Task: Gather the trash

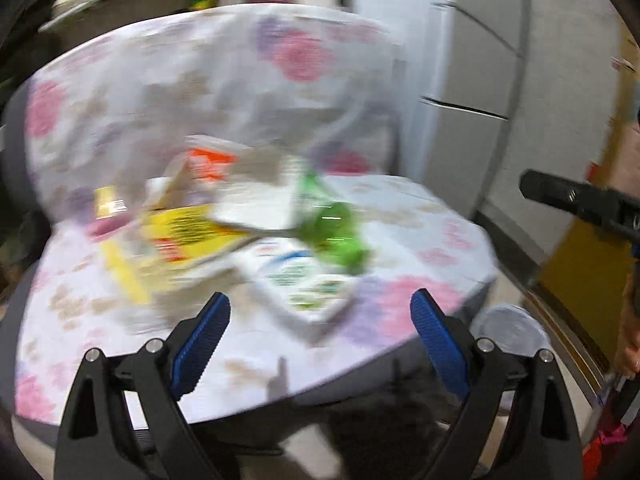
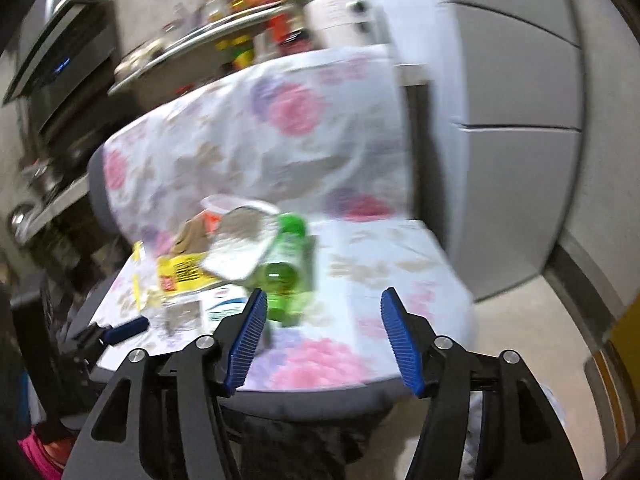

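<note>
A pile of trash lies on a chair seat covered with a floral cloth. In it are a green plastic bottle, a yellow wrapper, a white and blue carton and an orange and white cup. My left gripper is open and empty, just in front of the carton. In the right wrist view the bottle, the yellow wrapper and a grey crumpled paper show. My right gripper is open and empty, with the bottle just beyond its left finger.
The chair back rises behind the pile. A grey fridge stands to the right. A cluttered shelf is behind. The other gripper's finger reaches in at the left. A white bag sits on the floor by the seat.
</note>
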Available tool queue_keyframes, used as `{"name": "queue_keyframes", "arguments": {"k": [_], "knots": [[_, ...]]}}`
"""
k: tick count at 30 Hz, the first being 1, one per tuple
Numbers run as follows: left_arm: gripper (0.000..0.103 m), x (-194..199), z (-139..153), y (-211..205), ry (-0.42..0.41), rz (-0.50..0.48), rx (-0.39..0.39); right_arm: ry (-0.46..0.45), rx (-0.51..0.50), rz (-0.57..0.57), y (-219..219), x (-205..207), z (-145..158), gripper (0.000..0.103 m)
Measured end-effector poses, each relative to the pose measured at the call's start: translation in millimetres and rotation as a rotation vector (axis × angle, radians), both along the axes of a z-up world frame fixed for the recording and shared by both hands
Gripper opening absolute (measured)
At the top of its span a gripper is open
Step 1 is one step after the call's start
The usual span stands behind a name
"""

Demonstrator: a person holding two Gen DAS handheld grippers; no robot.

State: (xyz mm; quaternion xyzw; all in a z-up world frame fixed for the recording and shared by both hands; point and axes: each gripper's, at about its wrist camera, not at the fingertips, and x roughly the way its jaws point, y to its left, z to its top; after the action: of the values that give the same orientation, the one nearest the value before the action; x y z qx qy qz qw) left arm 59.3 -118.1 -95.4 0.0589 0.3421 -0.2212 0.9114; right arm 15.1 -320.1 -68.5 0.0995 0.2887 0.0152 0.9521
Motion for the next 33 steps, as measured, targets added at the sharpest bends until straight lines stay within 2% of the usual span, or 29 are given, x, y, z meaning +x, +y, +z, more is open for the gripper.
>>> {"name": "queue_keyframes", "arguments": {"k": [5,9,12,20,24,29,30,33], "knots": [[0.089,23,5,52,-0.010,0.146,0.012,0.025,-0.001,0.119,40,45,-9,0.061],[0.089,47,9,86,-0.002,0.241,-0.007,0.049,-0.015,0.167,58,81,-17,0.061],[0.089,62,10,102,-0.006,0.303,0.015,0.078,-0.017,0.197,71,110,-25,0.061],[0.090,86,-1,123,0.030,0.352,0.006,0.170,-0.055,0.280,116,166,-61,0.061],[0.089,94,-6,131,0.042,0.370,-0.001,0.187,-0.080,0.302,135,193,-69,0.071],[0.089,99,-10,139,0.050,0.390,-0.015,0.219,-0.111,0.313,151,220,-80,0.072],[0.090,100,-11,140,0.054,0.394,-0.016,0.238,-0.112,0.313,154,226,-84,0.070],[0.090,98,-12,143,0.058,0.398,-0.019,0.260,-0.112,0.307,154,229,-90,0.049]]}}
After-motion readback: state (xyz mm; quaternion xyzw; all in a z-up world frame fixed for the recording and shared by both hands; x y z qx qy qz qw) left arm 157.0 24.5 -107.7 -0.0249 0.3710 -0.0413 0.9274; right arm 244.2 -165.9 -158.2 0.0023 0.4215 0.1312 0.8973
